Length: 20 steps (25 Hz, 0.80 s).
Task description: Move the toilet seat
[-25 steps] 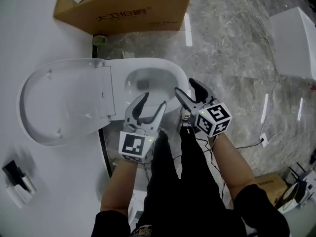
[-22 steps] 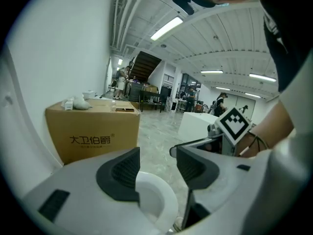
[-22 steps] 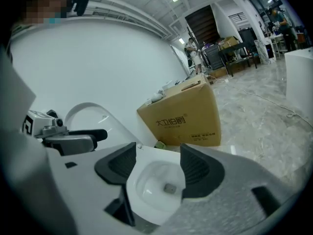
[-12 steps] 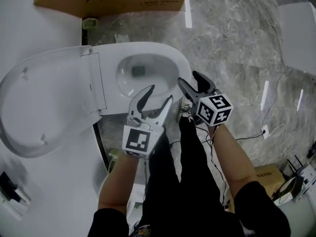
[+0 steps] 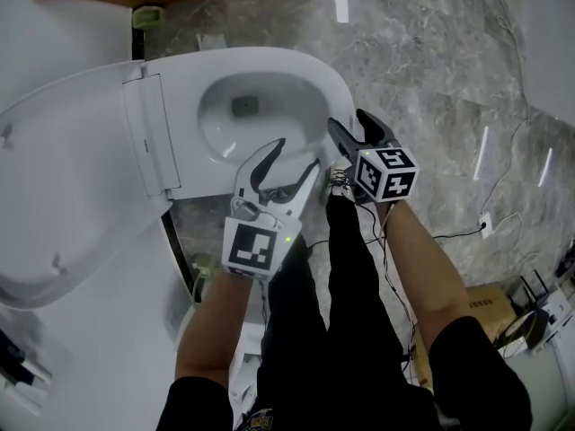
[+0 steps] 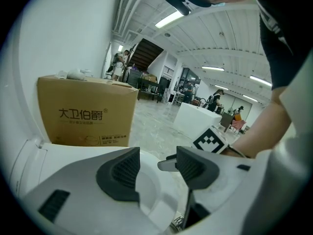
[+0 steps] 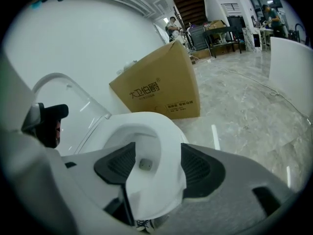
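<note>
Polished grey marble floor (image 5: 431,79) with pale veins fills the right of the head view. A smooth white wall takes the left, and thin cables (image 5: 490,223) trail across the floor at right. A brown cardboard box (image 7: 161,89) with printed sides stands at the top edge, behind the toilet.

The toilet bowl (image 5: 269,65) is glossy white ceramic, oval, with a rounded rim. It sits at upper centre. The toilet seat (image 5: 63,169) is raised at the left of the frame. It is a broad, shiny plastic oval with small bumpers on its face, hinged beside a flat rectangular block.

The left gripper (image 5: 295,155) hangs over the bowl's lower edge. Its fingers (image 6: 120,173), white shells with ribbed dark pads, are spread wide with nothing between them. The right gripper (image 5: 352,124) is at the bowl's lower right rim. Its fingers (image 7: 198,168) are also spread, and the rim's curve shows between them; I cannot tell whether they touch it.

Bare floor lies to the right of the bowl. The person's black-trousered legs (image 5: 332,312) crowd the space below it.
</note>
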Available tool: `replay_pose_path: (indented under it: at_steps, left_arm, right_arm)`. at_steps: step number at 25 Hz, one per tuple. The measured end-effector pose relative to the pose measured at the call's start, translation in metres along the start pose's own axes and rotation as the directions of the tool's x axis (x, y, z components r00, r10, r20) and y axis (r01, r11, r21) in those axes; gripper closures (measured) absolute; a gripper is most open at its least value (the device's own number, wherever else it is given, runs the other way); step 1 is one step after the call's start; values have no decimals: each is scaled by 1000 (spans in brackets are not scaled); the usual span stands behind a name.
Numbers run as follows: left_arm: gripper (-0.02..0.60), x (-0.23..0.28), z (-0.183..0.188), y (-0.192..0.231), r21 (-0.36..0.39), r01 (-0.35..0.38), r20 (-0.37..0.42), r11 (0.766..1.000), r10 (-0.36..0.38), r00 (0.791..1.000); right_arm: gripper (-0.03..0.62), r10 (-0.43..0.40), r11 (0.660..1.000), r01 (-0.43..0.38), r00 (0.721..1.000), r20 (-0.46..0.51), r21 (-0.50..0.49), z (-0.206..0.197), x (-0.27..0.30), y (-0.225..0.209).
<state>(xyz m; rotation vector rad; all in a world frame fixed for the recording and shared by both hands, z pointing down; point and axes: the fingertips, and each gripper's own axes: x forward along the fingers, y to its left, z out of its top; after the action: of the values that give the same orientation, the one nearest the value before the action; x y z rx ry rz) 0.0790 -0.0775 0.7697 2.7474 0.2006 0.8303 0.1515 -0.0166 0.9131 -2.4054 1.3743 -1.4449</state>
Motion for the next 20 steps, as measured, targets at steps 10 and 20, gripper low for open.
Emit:
replay_pose_path:
  at_steps: [10, 20]
  left_arm:
    - [357, 11, -32, 16, -39, -10, -21, 999, 9, 1000]
    - [357, 9, -48, 16, -52, -3, -22, 999, 2, 1000]
  right_arm:
    - [293, -47, 999, 47, 999, -18, -7, -22, 29, -18]
    - [370, -104, 995, 104, 993, -51, -6, -30, 38, -30]
